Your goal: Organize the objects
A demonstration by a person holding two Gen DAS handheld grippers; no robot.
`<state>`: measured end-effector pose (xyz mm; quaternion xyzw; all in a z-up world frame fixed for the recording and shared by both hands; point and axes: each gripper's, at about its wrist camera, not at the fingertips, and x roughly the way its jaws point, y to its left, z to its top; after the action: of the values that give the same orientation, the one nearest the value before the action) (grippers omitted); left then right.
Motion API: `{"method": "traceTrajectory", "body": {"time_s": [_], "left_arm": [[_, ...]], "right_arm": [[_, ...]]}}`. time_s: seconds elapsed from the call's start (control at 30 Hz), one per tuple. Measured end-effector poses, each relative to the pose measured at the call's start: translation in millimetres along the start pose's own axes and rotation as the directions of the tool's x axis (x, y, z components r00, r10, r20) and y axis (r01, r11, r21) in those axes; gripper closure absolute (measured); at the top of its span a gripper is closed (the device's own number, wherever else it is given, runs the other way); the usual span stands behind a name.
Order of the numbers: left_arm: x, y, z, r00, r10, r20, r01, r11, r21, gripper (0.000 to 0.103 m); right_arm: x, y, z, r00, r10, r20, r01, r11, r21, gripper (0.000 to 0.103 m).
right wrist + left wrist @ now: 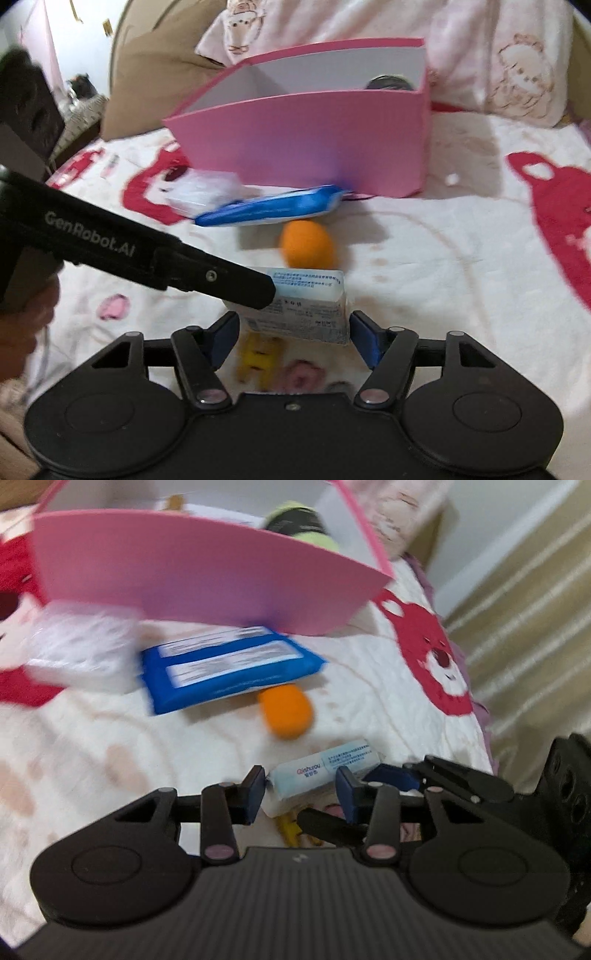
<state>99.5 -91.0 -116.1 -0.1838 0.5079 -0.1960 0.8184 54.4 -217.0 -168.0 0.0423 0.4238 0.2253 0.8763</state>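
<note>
A small pale-blue and white tissue pack [319,775] [308,304] is held between both grippers above the bed. My left gripper [301,792] has its blue pads against the pack's sides. My right gripper [293,339] stands open around the pack, a small gap on each side. The left gripper's body [155,258] reaches in from the left in the right wrist view. An orange ball [286,712] [306,245], a blue packet [225,668] [269,208] and a clear-wrapped white pack [79,653] [201,194] lie in front of a pink box [207,576] [306,144].
The white quilt [369,686] [443,258] has red cartoon prints. A green and black item [299,522] sits in the box. Pillows [480,55] lie behind it. The bed's right edge [484,716] drops to a striped floor. Small yellow and pink prints [258,354] show below the pack.
</note>
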Motion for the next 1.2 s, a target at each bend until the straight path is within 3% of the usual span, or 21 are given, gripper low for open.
{"method": "traceTrajectory", "body": {"time_s": [0.1, 0.17, 0.37, 0.47, 0.53, 0.57, 0.63, 0.7, 0.77, 0.97, 1.13, 1.2], "left_arm": [[2, 15, -1, 0.999, 0.054, 0.009, -0.053, 0.998, -0.035, 0.062], [5, 21, -2, 0.999, 0.047, 0.000, -0.046, 0.998, -0.046, 0.061], [8, 19, -4, 0.999, 0.030, 0.022, -0.030, 1.000, -0.005, 0.058], [7, 14, -8, 0.999, 0.022, 0.029, -0.022, 0.999, 0.031, 0.057], [5, 13, -11, 1.000, -0.004, 0.016, 0.003, 0.998, 0.056, 0.055], [6, 12, -12, 1.000, -0.020, 0.003, 0.020, 0.997, 0.071, 0.054], [12, 7, -17, 1.000, 0.002, -0.024, 0.000, 0.993, 0.117, 0.052], [18, 1, -20, 0.996, 0.086, 0.003, -0.086, 0.980, 0.179, 0.054], [23, 3, -17, 0.995, 0.097, 0.024, -0.100, 0.978, 0.184, 0.054], [20, 15, -8, 0.998, 0.041, 0.038, -0.046, 0.990, 0.137, 0.054], [18, 20, -5, 0.998, -0.051, 0.035, 0.049, 0.997, 0.063, 0.054], [17, 19, -7, 0.998, -0.048, 0.032, 0.046, 0.998, 0.050, 0.054]], "right_arm": [[16, 10, -1, 0.999, -0.045, -0.004, 0.045, 0.999, -0.023, 0.025], [24, 16, -4, 0.993, -0.122, -0.003, 0.122, 0.991, -0.053, 0.023], [22, 25, -15, 0.981, -0.196, 0.010, 0.196, 0.979, -0.060, 0.022], [19, 26, -16, 0.973, -0.230, -0.003, 0.230, 0.973, -0.004, 0.029], [20, 30, -16, 0.963, -0.268, -0.031, 0.267, 0.963, -0.023, 0.044], [18, 29, -15, 0.961, -0.276, -0.030, 0.276, 0.961, -0.020, 0.045], [16, 28, -14, 0.962, -0.271, -0.025, 0.271, 0.963, -0.002, 0.051], [17, 28, -15, 0.965, -0.263, -0.014, 0.263, 0.965, -0.011, 0.053], [19, 28, -16, 0.969, -0.248, 0.001, 0.248, 0.968, -0.027, 0.054], [24, 30, -12, 0.969, -0.245, 0.008, 0.245, 0.968, -0.059, 0.054], [22, 38, -10, 0.970, -0.241, 0.017, 0.241, 0.967, -0.084, 0.049], [21, 42, -8, 0.967, -0.254, 0.020, 0.255, 0.963, -0.084, 0.049]]}}
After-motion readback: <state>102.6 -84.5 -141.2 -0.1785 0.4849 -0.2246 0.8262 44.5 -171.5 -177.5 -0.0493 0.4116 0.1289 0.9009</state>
